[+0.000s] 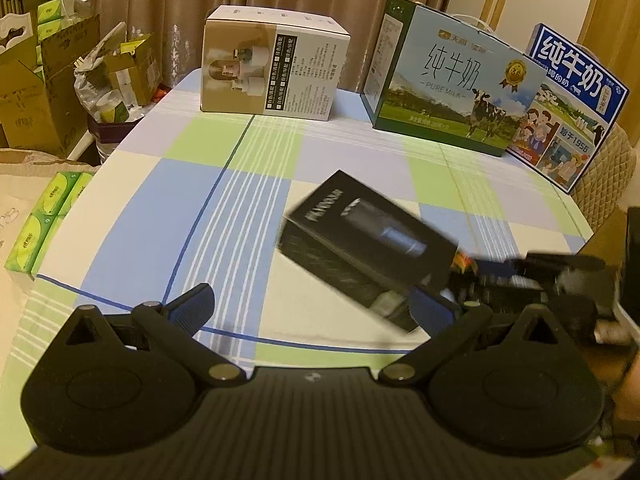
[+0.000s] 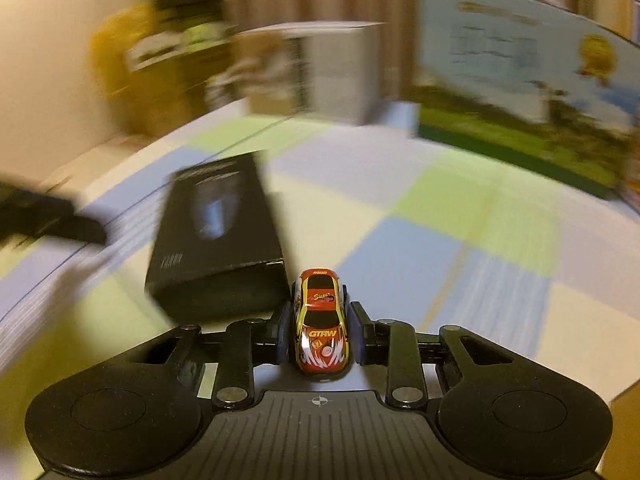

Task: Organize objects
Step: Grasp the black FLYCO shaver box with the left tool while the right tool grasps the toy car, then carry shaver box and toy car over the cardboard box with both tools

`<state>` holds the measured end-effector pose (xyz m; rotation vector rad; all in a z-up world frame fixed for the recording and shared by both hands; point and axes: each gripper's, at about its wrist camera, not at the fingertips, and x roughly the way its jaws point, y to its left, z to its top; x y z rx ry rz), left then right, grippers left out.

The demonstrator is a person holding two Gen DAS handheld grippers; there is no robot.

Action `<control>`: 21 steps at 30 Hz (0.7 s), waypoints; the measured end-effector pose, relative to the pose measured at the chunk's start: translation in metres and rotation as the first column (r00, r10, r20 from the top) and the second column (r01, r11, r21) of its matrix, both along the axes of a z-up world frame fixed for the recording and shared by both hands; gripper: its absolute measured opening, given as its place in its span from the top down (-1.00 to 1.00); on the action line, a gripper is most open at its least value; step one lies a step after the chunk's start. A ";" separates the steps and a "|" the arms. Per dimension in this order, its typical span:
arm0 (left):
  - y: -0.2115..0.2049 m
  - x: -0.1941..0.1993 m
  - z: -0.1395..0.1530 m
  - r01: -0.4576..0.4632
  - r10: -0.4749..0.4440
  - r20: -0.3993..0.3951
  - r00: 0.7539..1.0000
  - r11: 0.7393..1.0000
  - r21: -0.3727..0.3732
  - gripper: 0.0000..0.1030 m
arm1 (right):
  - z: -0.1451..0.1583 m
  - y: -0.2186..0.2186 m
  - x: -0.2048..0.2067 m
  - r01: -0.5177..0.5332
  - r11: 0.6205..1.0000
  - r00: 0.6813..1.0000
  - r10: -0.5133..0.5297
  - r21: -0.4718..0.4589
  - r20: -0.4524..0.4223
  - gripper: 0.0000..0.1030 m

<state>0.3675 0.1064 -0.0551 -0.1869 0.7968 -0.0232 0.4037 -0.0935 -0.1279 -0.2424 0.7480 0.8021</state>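
A red and yellow toy car (image 2: 322, 324) sits lengthwise between the pads of my right gripper (image 2: 320, 330), which is shut on it. The car is sharp while the background is blurred. A black rectangular box (image 2: 218, 232) lies just left of the car on the checked tablecloth (image 2: 400, 208). In the left wrist view the same black box (image 1: 368, 240) lies at an angle, its near corner close to the right finger. My left gripper (image 1: 312, 310) stands wide open over the cloth, pressing on nothing. An orange bit of the toy car (image 1: 466, 260) shows at the box's right end.
At the table's far edge stand a beige appliance box (image 1: 272, 68), a green and blue milk case (image 1: 452, 80) and a blue milk box (image 1: 572, 108). Green tissue packs (image 1: 48, 220) lie off the table's left edge, with cardboard boxes (image 1: 32, 92) behind.
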 end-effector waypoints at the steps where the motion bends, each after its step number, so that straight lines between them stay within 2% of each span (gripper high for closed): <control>1: 0.000 0.000 0.000 0.000 0.000 0.001 1.000 1.000 -0.001 -0.98 | 0.001 0.001 -0.008 -0.051 0.999 0.998 0.051 0.012 -0.028 0.48; 3: 0.000 0.000 0.000 0.004 -0.004 -0.001 1.000 1.000 -0.004 -0.98 | 0.003 0.004 -0.026 -0.139 0.990 0.988 0.141 0.029 -0.068 0.48; 5: -0.001 0.000 -0.001 0.011 -0.011 -0.003 1.000 1.000 -0.009 -0.98 | 0.004 0.008 -0.039 -0.164 0.986 0.985 0.163 -0.012 -0.060 0.48; 9: -0.007 0.004 -0.003 0.026 -0.026 -0.011 1.000 1.000 -0.002 -0.98 | 0.010 -0.002 -0.040 -0.029 0.998 0.998 0.026 -0.052 -0.059 0.48; 13: -0.015 0.019 -0.009 0.036 -0.035 -0.032 0.999 0.999 0.023 -0.97 | 0.010 -0.015 -0.040 0.075 0.995 0.994 -0.080 -0.062 -0.080 0.48; 17: -0.021 0.037 -0.014 0.053 -0.052 -0.055 0.997 0.998 0.029 -0.91 | 0.008 -0.022 -0.045 0.073 0.995 0.994 -0.078 -0.073 -0.071 0.48; 21: -0.030 0.045 -0.019 0.083 -0.078 -0.076 0.994 0.994 0.066 -0.67 | 0.009 -0.027 -0.051 0.072 0.993 0.995 -0.078 -0.089 -0.069 0.48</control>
